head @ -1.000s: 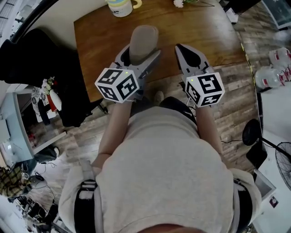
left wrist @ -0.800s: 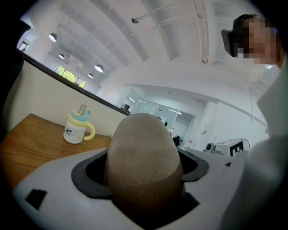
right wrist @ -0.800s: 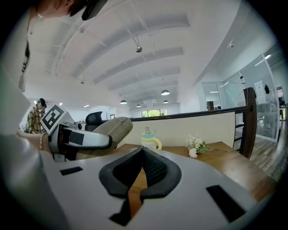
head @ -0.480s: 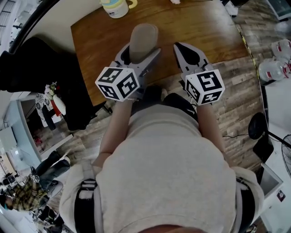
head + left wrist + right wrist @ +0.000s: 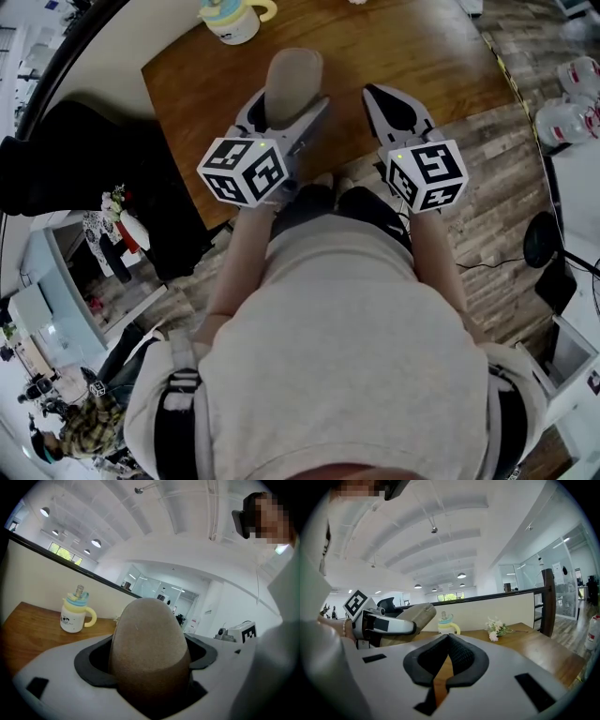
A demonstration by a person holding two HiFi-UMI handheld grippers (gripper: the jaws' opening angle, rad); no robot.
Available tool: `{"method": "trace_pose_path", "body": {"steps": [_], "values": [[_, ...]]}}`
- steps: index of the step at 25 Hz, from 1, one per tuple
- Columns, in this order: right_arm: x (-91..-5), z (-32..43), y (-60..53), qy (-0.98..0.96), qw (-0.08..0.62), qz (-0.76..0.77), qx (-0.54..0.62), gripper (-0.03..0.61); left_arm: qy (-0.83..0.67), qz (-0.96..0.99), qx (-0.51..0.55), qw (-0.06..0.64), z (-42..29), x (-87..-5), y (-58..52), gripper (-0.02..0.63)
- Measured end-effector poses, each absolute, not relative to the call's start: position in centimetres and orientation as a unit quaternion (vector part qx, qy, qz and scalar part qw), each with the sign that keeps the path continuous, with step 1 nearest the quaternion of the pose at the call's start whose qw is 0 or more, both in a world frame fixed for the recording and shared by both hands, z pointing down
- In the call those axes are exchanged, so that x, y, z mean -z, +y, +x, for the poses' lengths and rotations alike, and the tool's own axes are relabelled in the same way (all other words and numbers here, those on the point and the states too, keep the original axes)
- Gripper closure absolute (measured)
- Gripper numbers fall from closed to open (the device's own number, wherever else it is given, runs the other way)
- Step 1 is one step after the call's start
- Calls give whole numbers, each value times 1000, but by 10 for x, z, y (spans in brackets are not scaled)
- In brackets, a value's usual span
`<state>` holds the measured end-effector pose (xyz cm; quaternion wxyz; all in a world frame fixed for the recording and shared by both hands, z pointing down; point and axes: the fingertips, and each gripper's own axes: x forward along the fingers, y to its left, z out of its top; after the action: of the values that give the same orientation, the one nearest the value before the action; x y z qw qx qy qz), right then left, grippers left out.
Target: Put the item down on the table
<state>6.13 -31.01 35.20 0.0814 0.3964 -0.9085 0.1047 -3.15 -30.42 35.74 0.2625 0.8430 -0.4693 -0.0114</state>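
My left gripper (image 5: 288, 101) is shut on a tan, rounded, oblong item (image 5: 293, 77), which sticks out forward from between the jaws over the wooden table (image 5: 412, 56). In the left gripper view the item (image 5: 150, 648) fills the space between the dark pads. Whether it touches the tabletop is hidden. My right gripper (image 5: 381, 94) is beside it over the table's near edge, jaws shut with nothing between them. In the right gripper view its pads (image 5: 459, 656) meet at the tips (image 5: 447, 637), and the item (image 5: 412, 615) shows at the left.
A white mug with a yellow handle and blue lid (image 5: 230, 19) stands at the table's far left. A small bunch of flowers (image 5: 496, 626) lies at the far side. A black chair with clothing (image 5: 94, 159) is at left, water bottles (image 5: 567, 122) on the floor at right.
Both grippers have shifted slightly over the table's near edge and the head view has swung a little. The left gripper's hold on the item is unchanged.
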Motion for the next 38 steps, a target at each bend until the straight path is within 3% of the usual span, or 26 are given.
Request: {"method": "trace_pose_path", "body": {"steps": [23,38], "values": [[-420,53,-358,-886,123,414,-170,568,-430,847,-81,302,-34,-437,-358,192],[-502,68,-409,-863,165,426,-216,568,-393,856,-178,285,-23,-517,-428,192]]}}
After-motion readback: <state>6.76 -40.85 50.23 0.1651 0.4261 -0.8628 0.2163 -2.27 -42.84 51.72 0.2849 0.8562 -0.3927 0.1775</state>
